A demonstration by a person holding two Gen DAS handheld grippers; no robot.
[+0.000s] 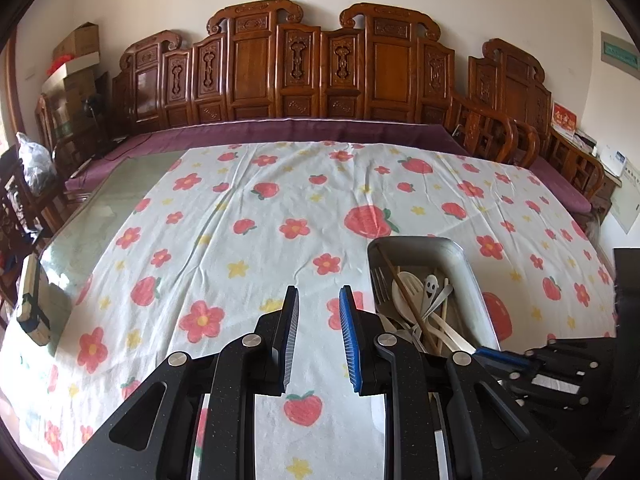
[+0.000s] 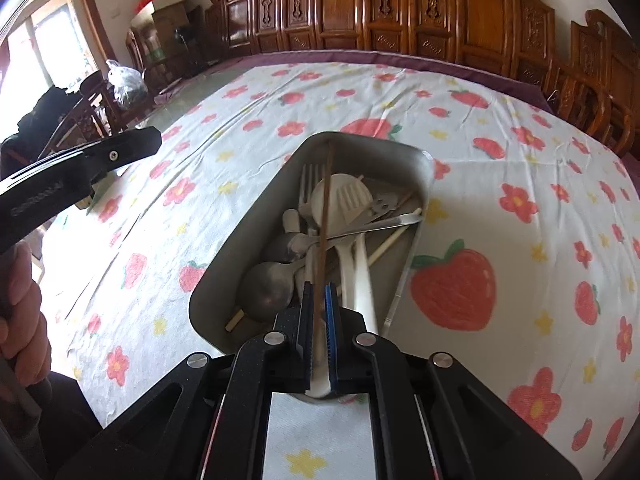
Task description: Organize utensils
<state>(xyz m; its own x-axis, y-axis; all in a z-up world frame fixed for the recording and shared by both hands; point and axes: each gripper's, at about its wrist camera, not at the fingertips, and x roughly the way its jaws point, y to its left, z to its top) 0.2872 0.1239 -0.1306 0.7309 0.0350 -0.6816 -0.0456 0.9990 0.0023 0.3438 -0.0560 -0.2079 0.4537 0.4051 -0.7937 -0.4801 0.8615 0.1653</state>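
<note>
Right gripper [image 2: 319, 292]: jaws nearly closed, pads clamped on the near end of a thin brown chopstick [image 2: 325, 216]. The stick runs from the pads up across the pile to the far wall of the metal tray [image 2: 416, 160]. Whether it is being lifted out or set down cannot be told.

Left gripper [image 1: 319, 312]: jaws parted a little, nothing between them. It hangs over bare tablecloth [image 1: 240, 220], just left of the tray, idle.

Tray contents, right wrist view: a fork [image 2: 310, 184], two metal spoons [image 2: 266, 286], a white slotted spatula [image 2: 352, 200], white handles and pale chopsticks, all crossed over one another in one heap. No sorting by kind is evident.

Cloth around the tray: no utensil lies loose on it in either view.

Assessment: collection into the tray appears complete or nearly so, the held chopstick being the item in hand. If arrangement by type is required, that work remains undone.
</note>
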